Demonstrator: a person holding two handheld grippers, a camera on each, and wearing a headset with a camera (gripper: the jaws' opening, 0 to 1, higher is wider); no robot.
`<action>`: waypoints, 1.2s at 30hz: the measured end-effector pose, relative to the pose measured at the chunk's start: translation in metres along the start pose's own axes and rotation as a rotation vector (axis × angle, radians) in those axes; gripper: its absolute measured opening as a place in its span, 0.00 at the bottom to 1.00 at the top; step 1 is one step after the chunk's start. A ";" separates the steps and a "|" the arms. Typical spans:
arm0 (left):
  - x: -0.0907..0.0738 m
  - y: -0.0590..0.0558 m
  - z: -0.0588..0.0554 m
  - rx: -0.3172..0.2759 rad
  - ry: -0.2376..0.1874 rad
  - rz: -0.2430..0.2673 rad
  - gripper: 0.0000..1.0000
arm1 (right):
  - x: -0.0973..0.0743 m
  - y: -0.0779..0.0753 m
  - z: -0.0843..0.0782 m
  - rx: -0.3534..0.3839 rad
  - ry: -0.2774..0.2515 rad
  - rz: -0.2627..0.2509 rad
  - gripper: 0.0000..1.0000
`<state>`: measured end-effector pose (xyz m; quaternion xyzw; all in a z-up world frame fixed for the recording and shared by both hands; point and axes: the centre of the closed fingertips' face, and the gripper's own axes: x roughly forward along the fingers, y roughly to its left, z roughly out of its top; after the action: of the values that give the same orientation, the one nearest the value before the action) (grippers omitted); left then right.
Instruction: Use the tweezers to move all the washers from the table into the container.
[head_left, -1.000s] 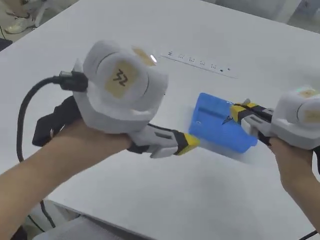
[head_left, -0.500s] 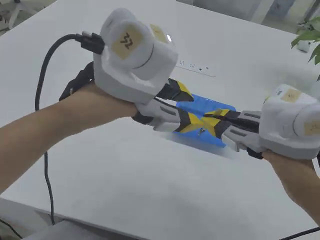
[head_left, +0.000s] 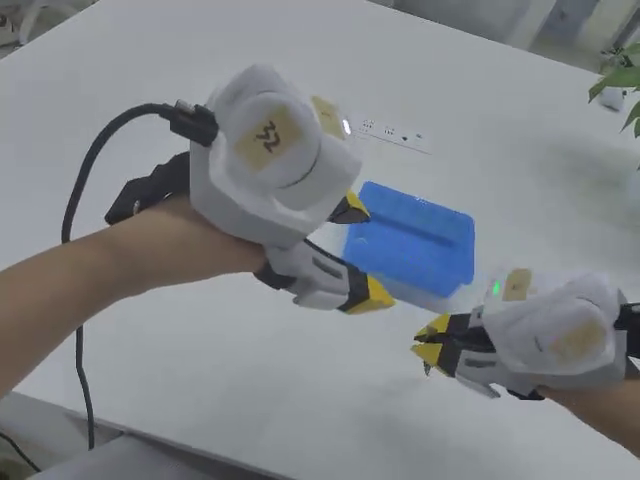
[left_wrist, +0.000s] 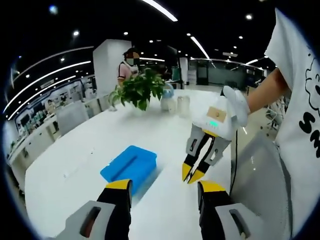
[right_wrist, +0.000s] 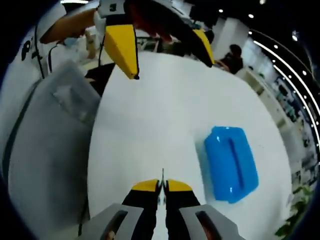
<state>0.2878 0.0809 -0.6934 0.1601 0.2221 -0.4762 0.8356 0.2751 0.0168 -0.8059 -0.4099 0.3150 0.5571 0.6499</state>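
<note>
Step in hand (judged): search-and-pick. No washer is seen gripped.

The right gripper (head_left: 428, 352) is held low over the desk (head_left: 250, 400) toward its near edge, off the near right corner of the blue container (head_left: 415, 240). Its jaws are all but closed, and a thin metal point, taken for the tip of the tweezers (right_wrist: 162, 176), is pinched between them.

The left gripper (head_left: 362, 252) is held above the container's left edge. Its jaws are spread wide, with nothing between them.

The container lies mid-desk, well in from the near edge and just short of the power strip (head_left: 395, 132) on the far side. The washers could not be made out on the white surface; they are too small to tell.

Next move (judged): a washer must be located and the tweezer tip lowered beside it. The squeeze must be dosed finely so that the tips close on the ring rather than flick it away. Whether the container's top is open cannot be told. If it is lidded, the free left gripper would be wanted there.

Views compared:
- Right gripper view: the tweezer point is resolved here. In the head view the jaw tips are merely seen together.
- Left gripper view: the right gripper is shown from the front, tips together, with a potted plant (left_wrist: 140, 87) at the desk's far end. The left jaws' spread is read most plainly here.
</note>
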 end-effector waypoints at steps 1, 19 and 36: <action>-0.002 0.000 -0.005 -0.018 -0.003 0.015 0.59 | 0.001 0.000 0.000 -0.009 0.003 0.001 0.01; -0.033 0.000 -0.050 -0.292 -0.022 0.254 0.95 | 0.048 0.008 0.017 -0.063 0.039 0.131 0.01; -0.047 -0.017 -0.080 -0.394 0.018 0.329 0.94 | 0.069 0.013 0.016 -0.104 0.077 0.172 0.06</action>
<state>0.2342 0.1449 -0.7374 0.0328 0.2890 -0.2797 0.9150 0.2742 0.0633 -0.8605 -0.4355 0.3443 0.6104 0.5650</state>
